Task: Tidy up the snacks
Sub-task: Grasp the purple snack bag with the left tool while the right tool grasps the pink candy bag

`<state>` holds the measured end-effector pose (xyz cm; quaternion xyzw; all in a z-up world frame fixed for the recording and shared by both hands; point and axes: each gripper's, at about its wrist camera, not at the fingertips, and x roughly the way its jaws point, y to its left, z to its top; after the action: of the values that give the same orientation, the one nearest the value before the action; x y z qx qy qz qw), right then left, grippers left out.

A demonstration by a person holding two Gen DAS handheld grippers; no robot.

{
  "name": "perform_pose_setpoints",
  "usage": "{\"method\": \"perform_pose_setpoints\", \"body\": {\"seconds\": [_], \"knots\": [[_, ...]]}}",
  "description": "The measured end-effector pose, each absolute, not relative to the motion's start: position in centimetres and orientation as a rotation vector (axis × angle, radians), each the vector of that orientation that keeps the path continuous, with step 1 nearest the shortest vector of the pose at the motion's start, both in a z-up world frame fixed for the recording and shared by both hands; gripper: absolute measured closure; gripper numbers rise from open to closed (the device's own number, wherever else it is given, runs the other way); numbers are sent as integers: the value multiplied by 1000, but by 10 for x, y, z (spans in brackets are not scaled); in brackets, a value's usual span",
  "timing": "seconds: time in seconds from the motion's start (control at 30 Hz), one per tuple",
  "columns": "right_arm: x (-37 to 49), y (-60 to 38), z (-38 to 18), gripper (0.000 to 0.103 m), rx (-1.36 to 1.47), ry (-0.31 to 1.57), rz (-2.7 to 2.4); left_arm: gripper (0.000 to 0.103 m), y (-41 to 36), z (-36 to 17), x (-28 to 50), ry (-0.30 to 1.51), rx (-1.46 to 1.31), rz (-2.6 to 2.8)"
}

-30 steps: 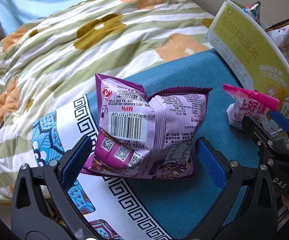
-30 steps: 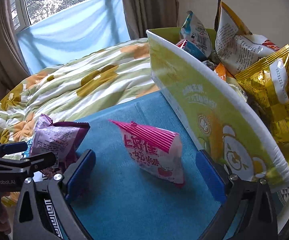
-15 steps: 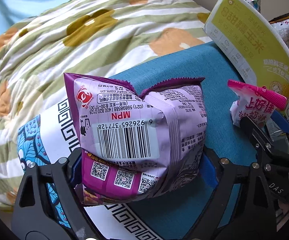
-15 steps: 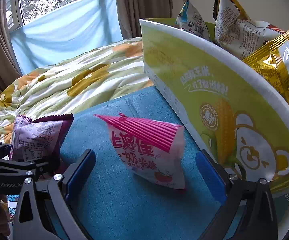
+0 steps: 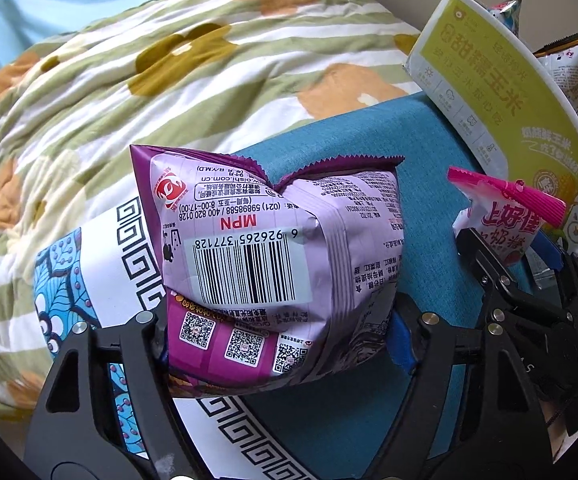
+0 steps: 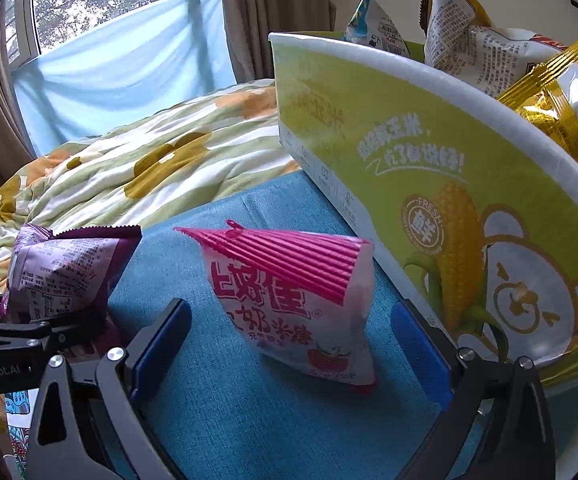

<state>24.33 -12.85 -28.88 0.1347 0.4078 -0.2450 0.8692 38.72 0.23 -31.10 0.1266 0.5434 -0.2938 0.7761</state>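
Observation:
My left gripper point(image 5: 279, 338) is shut on a purple snack bag point(image 5: 273, 248), barcode side up, held at its lower end over the teal cloth point(image 5: 429, 184). The same bag shows at the left of the right wrist view point(image 6: 65, 268). My right gripper point(image 6: 289, 344) is open, its blue pads either side of a pink and white candy bag point(image 6: 301, 300) that stands on the cloth; that bag also shows in the left wrist view point(image 5: 501, 220). The green and white snack box point(image 6: 429, 184) stands just to the right, holding several bags.
A flowered quilt point(image 5: 149, 80) covers the bed behind the teal cloth. A white and blue patterned cloth point(image 5: 101, 252) lies under the purple bag's left side. Gold and white bags point(image 6: 549, 92) stick up from the box. A window and curtains point(image 6: 129, 40) are at the back.
My left gripper closed on the purple bag, which now fills more of its view. My right gripper moved forward so the pink bag sits between its open fingers.

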Motion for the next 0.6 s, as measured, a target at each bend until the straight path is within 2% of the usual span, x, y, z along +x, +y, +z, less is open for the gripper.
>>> {"method": "perform_pose_setpoints", "body": {"seconds": [0.03,0.2,0.27,0.37,0.6], "knots": [[244,-128,-290,5,270,854,-517,28,3,-311,387,1176,274,-634],[251,-133,-302,26,279,895,-519,28,3,-310,385,1171,274,-630],[253,-137,-306,38,294,911,-508,28,3,-310,386,1172,268,-628],[255,-136,-306,46,280,918,-498,29,4,-310,384,1169,267,-625],[255,-132,-303,53,260,924,-462,30,6,-305,380,1161,262,-623]]}}
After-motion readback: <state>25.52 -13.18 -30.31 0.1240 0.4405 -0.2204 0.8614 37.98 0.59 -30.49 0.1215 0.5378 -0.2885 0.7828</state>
